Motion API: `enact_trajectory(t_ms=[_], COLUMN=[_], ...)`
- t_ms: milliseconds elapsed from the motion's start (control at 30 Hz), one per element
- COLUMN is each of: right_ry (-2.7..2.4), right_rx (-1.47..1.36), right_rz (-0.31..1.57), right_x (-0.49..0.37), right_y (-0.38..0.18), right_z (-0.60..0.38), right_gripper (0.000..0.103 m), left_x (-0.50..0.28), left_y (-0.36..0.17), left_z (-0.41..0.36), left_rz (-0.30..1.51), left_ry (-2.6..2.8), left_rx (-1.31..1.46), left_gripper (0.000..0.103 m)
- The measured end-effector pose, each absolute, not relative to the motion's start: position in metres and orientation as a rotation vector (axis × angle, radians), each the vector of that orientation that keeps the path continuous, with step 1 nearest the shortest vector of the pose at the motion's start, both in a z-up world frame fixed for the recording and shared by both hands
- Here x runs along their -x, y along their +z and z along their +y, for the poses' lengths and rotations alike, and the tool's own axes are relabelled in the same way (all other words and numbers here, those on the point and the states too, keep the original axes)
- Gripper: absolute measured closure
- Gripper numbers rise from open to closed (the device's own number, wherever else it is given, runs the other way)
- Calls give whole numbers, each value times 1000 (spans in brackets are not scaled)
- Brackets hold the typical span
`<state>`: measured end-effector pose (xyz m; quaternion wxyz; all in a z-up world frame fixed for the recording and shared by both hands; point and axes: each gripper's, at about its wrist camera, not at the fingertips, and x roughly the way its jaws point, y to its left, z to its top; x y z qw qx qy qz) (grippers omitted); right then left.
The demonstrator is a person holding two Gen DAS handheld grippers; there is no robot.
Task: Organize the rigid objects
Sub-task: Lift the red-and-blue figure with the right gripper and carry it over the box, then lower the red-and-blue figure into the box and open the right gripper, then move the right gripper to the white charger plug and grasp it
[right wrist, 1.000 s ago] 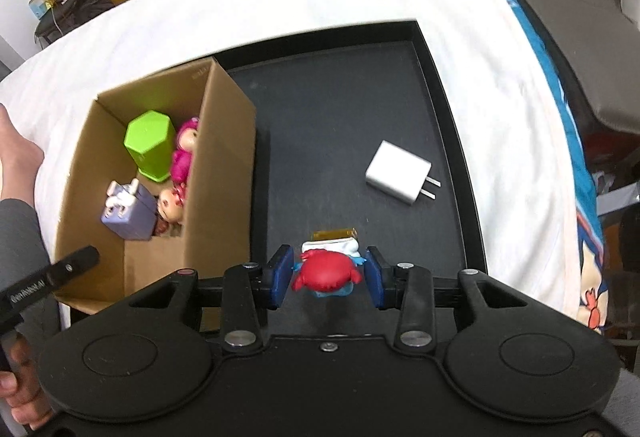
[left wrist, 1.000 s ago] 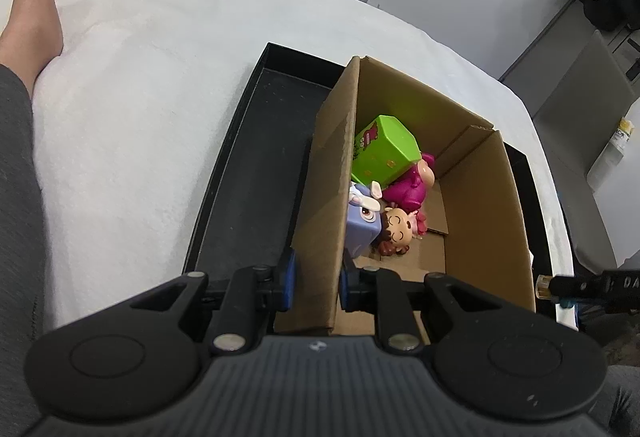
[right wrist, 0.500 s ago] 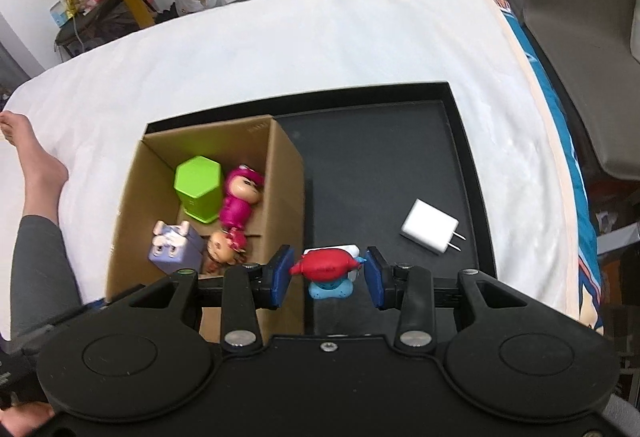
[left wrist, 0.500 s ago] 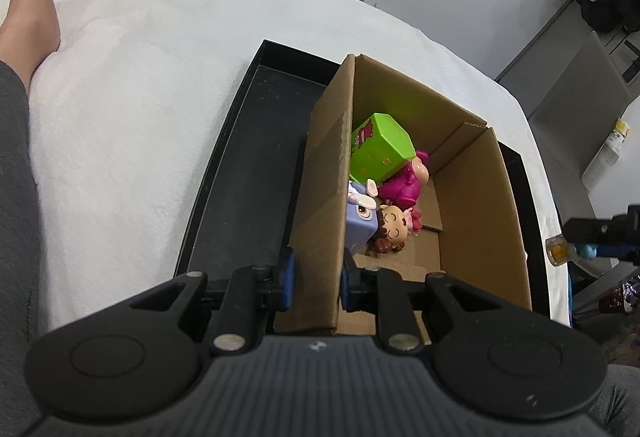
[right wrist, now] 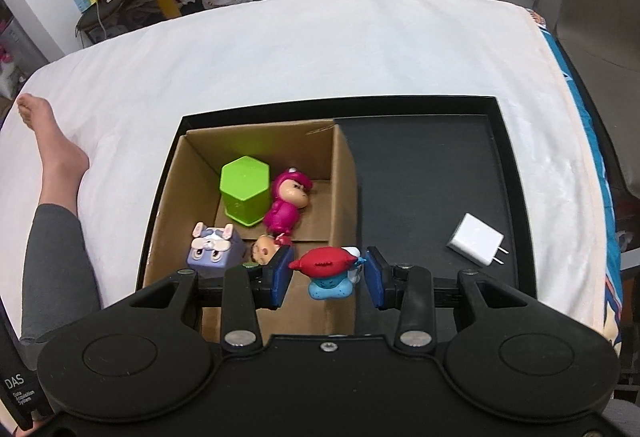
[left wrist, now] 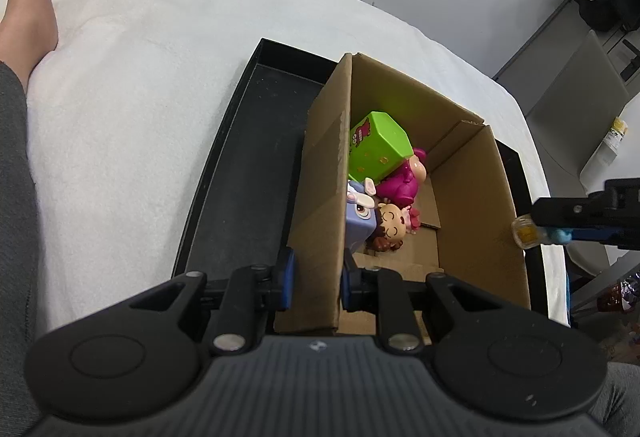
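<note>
The cardboard box (left wrist: 472, 173) is viewed at close range from its near left wall by the left wrist camera, facing forward and downward. The same box (right wrist: 192, 173) and black tray (right wrist: 432, 165) are viewed steeply from above by the right wrist camera.

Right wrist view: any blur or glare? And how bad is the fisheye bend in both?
Right wrist view: sharp at the toy between the fingers and at the box; slight blur around the charger; no glare. The tray edges bow outward. Left wrist view: the bed edge curves strongly, the box wall looks stretched; soft, even light.
</note>
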<state>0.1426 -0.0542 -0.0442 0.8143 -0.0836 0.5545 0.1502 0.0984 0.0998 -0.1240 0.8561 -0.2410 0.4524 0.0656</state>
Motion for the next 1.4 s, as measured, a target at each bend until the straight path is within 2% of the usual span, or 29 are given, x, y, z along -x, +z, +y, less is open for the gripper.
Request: enact_trajectory(t_ms=[767, 967, 1400], right_ry=[368, 342, 318], right_rx=[234, 220, 165], right_rz=[1221, 1194, 1168], right_x=[-141, -143, -138], right_y=[-72, -68, -50], right_z=[-17, -21, -50], right_gripper=[64, 56, 54], left_x=[-98, -98, -98], left_y=[-123, -121, -122], left_z=[102, 102, 99], left_rz=[950, 941, 936], left_ry=[130, 125, 133], left_rx=[517, 514, 502], left_gripper=[82, 83, 83])
